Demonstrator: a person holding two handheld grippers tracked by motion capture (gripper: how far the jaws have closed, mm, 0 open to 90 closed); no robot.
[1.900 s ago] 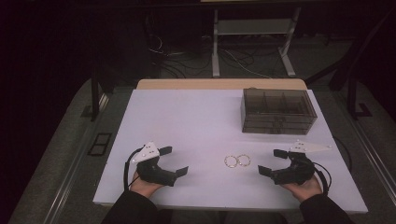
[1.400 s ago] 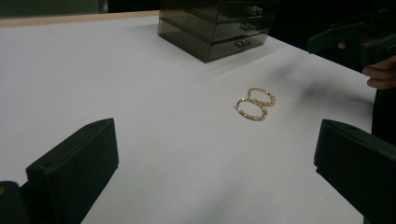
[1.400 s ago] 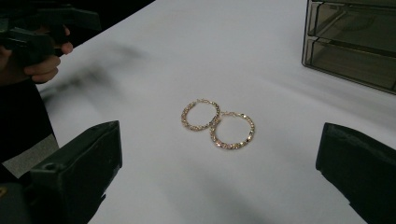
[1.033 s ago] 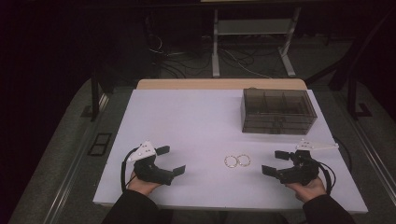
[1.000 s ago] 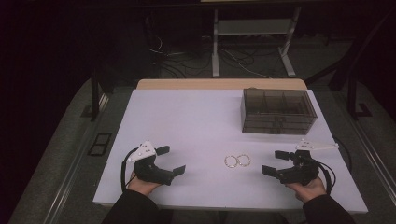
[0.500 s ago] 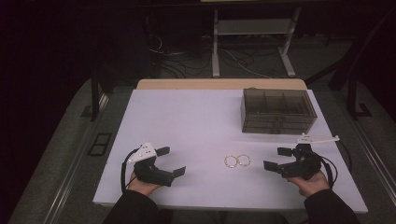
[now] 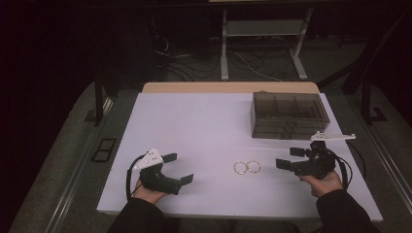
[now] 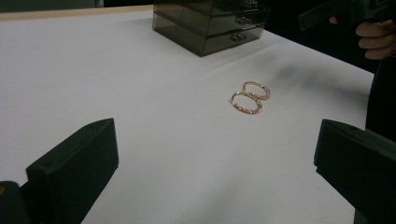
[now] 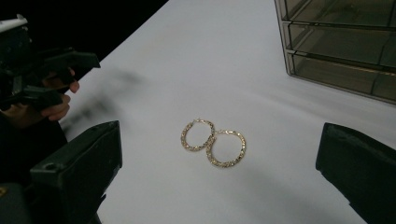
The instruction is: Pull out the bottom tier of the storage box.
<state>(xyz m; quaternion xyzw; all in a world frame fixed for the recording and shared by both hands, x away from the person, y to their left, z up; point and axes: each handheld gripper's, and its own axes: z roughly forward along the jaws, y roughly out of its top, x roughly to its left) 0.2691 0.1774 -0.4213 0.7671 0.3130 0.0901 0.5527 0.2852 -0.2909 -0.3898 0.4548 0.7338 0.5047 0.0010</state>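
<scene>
1. A dark room surrounds a white bench (image 7: 204, 126); cables and a metal stand sit on the floor beyond its far edge.
2. Two gold hoop earrings (image 7: 247, 167) lie flat on the bench near its front edge, between the two hands. In the right gripper view the earrings (image 9: 213, 142) touch or slightly overlap at one point on their rims.
3. The left claw (image 7: 179, 168) is held low over the bench at the front left, its jaws spread wide apart with nothing between them. In the left gripper view the earrings (image 8: 249, 97) lie ahead of the jaws, well apart from them.
4. The right claw (image 7: 290, 158) is at the front right, pointing toward the earrings, its jaws likewise apart and empty. It is near the earrings but not touching them.
5. A smoky transparent drawer box (image 7: 289, 115) stands on the bench at the back right, just beyond the right hand. In the left gripper view the drawer box (image 8: 210, 21) shows small knobs on its drawer fronts, and the drawers appear closed.
</scene>
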